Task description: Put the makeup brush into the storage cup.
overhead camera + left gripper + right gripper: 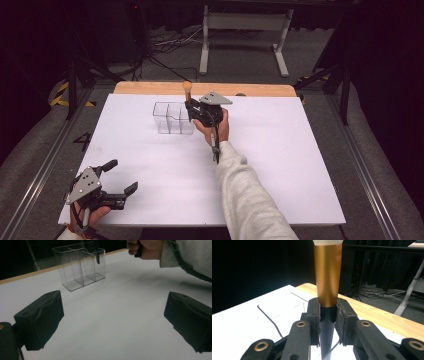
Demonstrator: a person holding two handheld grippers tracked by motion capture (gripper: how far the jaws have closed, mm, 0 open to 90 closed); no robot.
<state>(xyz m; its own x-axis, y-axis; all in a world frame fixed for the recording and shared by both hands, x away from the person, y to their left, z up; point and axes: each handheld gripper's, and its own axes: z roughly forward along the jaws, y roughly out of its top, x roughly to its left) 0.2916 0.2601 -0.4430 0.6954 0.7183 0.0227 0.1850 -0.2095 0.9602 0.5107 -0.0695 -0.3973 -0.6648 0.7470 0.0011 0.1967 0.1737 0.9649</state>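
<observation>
A makeup brush (187,90) with a gold ferrule (328,272) and a dark handle (97,253) stands upright, bristles up. My right gripper (194,109) is shut on it just below the ferrule (328,312). It hovers over the right end of a clear divided organizer (169,118) at the far middle of the white board. In the left gripper view the handle's lower end dips into the organizer's (75,267) right-hand compartment. At the near left corner, well away from the organizer, my left gripper (122,176) rests open with nothing between its fingers (112,320).
The white board (280,165) covers the table, with a wooden strip (260,90) bare at its far edge. Beyond it, a white frame's legs (204,50) and cables (170,42) lie on the grey floor. A grey sleeve (245,195) crosses the board's near middle.
</observation>
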